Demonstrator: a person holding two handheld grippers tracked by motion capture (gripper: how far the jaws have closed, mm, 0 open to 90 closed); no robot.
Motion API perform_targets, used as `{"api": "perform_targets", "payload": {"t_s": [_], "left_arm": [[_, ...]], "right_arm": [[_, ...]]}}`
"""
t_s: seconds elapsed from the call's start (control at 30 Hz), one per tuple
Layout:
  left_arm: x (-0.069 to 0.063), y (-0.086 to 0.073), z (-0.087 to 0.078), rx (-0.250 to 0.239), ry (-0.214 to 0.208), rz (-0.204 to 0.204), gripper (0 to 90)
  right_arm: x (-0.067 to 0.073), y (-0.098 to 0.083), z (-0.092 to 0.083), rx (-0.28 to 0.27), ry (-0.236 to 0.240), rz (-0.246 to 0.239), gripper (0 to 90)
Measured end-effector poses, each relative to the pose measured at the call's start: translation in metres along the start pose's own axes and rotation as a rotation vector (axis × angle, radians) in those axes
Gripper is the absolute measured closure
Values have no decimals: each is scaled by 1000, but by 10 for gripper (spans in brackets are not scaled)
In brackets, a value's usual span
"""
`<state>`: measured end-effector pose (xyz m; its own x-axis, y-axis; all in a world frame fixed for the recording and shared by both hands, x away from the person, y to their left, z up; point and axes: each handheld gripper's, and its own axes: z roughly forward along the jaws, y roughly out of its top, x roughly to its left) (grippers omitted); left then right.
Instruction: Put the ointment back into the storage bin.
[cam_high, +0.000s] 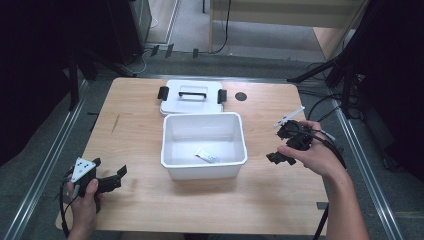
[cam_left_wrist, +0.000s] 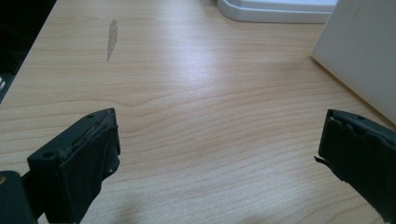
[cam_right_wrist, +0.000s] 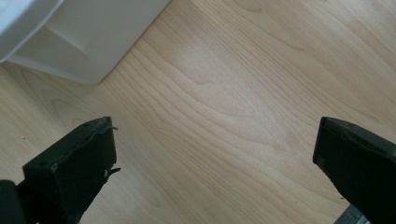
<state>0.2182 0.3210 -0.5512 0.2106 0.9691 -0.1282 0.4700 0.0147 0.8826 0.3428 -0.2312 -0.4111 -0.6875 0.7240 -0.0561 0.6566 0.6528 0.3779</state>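
Both claws wide, flanking bin (cam_high: 172, 165), apart

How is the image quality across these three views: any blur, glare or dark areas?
High view: surroundings fall into near black, the table is evenly lit, the white bin is slightly washed out. Left gripper view: sharp wood grain, soft jaws. Right gripper view: faint sheen on the wood, bin wall soft.

A light wooden table (cam_high: 140, 200) carries a white plastic bin (cam_high: 204, 172) at its middle, between the left gripper (cam_high: 112, 178) and the right gripper (cam_high: 287, 145), well apart from each. Beyond the bin, farther from both grippers, lies its white lid (cam_high: 172, 97) with black clips, touching the bin's far rim. A grey scuff (cam_left_wrist: 111, 38) marks the wood ahead of the left gripper.
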Motion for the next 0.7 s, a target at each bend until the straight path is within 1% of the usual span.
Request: {"api": "perform_targets", "payload": {"t_s": [0.07,0.2,0.3,0.47,0.57,0.7], "left_arm": [[0,0,0,0,0,2,0],[0,0,0,0,0,2,0],[0,0,0,1,0,2,0],[0,0,0,2,0,1,0],[0,0,0,0,0,2,0],[0,0,0,1,0,3,0]], "right_arm": [[-2,-7,3,-18,-10,12,0],[-6,-23,9,-61,-14,58,0],[-9,-34,14,-79,-23,80,0],[-11,-53,20,-129,-29,119,0],[-12,-64,24,-159,-34,132,0],[-13,-79,31,-199,-38,175,0]]}}
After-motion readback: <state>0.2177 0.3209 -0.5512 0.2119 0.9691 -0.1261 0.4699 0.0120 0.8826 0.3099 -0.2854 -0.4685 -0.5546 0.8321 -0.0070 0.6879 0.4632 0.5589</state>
